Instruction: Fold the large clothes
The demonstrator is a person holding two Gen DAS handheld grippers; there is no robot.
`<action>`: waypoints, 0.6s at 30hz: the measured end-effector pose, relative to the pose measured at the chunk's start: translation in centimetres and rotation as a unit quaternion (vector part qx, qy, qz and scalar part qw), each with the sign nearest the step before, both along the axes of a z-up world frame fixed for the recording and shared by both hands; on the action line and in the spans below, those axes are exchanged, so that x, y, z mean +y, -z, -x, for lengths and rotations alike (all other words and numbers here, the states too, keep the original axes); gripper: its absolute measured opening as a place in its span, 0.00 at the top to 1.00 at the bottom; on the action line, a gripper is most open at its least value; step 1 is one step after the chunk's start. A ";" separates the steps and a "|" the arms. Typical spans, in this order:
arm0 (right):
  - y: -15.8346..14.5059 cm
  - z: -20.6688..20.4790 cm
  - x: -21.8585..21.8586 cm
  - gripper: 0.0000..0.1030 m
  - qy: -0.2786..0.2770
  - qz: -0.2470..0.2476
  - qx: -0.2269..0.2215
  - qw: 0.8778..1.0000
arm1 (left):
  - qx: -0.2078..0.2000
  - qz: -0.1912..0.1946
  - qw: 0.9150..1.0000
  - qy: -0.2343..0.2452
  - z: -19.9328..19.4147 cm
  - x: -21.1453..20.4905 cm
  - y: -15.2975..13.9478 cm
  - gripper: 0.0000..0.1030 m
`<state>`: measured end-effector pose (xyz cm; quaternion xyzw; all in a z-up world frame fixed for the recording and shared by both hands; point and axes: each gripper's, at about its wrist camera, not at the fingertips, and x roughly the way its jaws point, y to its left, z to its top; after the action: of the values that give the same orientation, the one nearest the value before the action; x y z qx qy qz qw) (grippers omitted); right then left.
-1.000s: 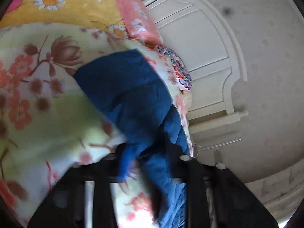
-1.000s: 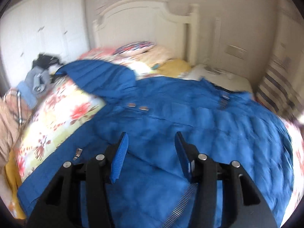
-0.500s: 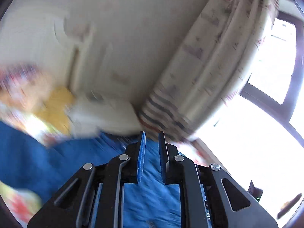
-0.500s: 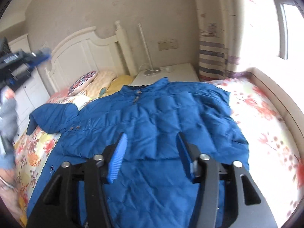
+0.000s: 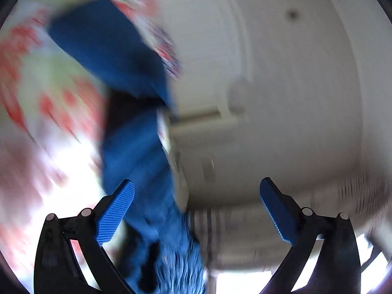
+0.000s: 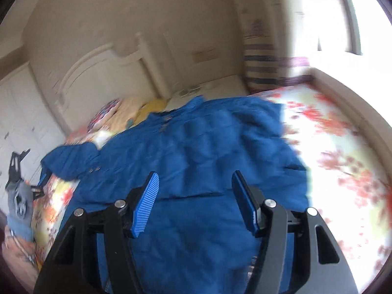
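The big blue jacket (image 6: 196, 161) lies spread out on the flowery bed (image 6: 343, 147); the left gripper (image 5: 196, 196) has just sprung wide open, with a blurry bit of jacket hanging loose between its jaws; the right gripper (image 6: 194, 196) has been opening too, and hangs above the jacket, holding nothing

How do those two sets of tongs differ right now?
The left tongs have just sprung wide open, while the right tongs are open less far. The left view is badly blurred; the right view looks fairly clearly over the blue puffer jacket spread on the bed. Both have blue ribbed pads and grip nothing.
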<state>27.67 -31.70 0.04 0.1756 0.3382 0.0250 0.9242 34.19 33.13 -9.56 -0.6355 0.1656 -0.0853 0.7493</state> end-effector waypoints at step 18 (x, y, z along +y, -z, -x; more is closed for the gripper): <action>7.3 -11.2 5.2 0.30 -0.006 0.101 0.122 0.987 | -0.016 -0.263 0.964 -0.024 -2.8 -1.7 -11.8 0.88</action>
<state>38.91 -26.47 -7.23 0.0815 0.4503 -0.0252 0.8888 37.00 31.48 2.19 -0.4186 0.1546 -0.0311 0.8944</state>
